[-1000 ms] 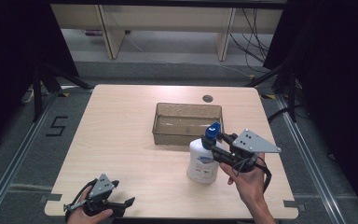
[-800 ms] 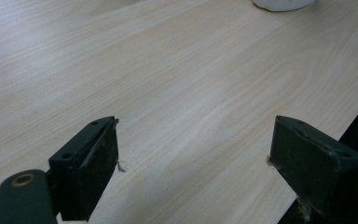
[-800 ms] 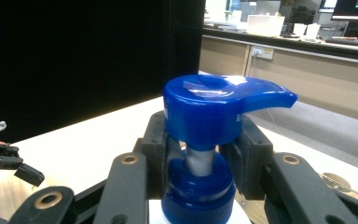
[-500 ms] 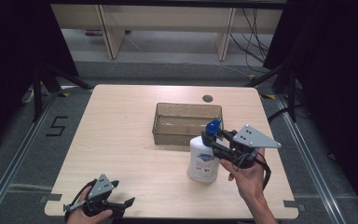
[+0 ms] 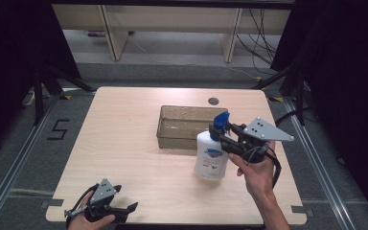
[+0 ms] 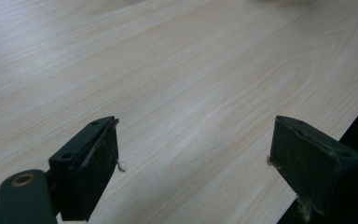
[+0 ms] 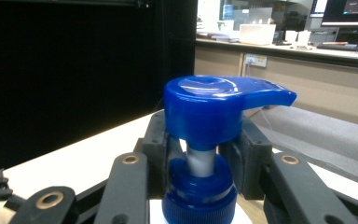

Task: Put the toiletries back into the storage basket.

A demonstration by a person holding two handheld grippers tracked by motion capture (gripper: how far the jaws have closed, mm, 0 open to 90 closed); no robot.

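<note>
A white pump bottle (image 5: pixel 211 160) with a blue pump head (image 5: pixel 220 120) is upright on the wooden table (image 5: pixel 124 139), right of centre, just in front of a clear brown tray (image 5: pixel 163 125). My right gripper (image 5: pixel 219 132) is shut on the bottle's neck just under the pump head. In the right gripper view the pump head (image 7: pixel 214 109) sits above the right gripper (image 7: pixel 200 151), with a jaw on each side of the white stem. My left gripper (image 5: pixel 124 211) rests at the table's front left edge. In the left gripper view the left gripper (image 6: pixel 193 158) stands open over bare wood.
The tray looks empty and lies at the table's middle back. A small round dark grommet (image 5: pixel 213 101) sits near the far edge. The table's front edge runs close under the left gripper. Shelving legs and cables stand beyond the table.
The right gripper and the bottle have barely shifted. The left gripper has not moved.
</note>
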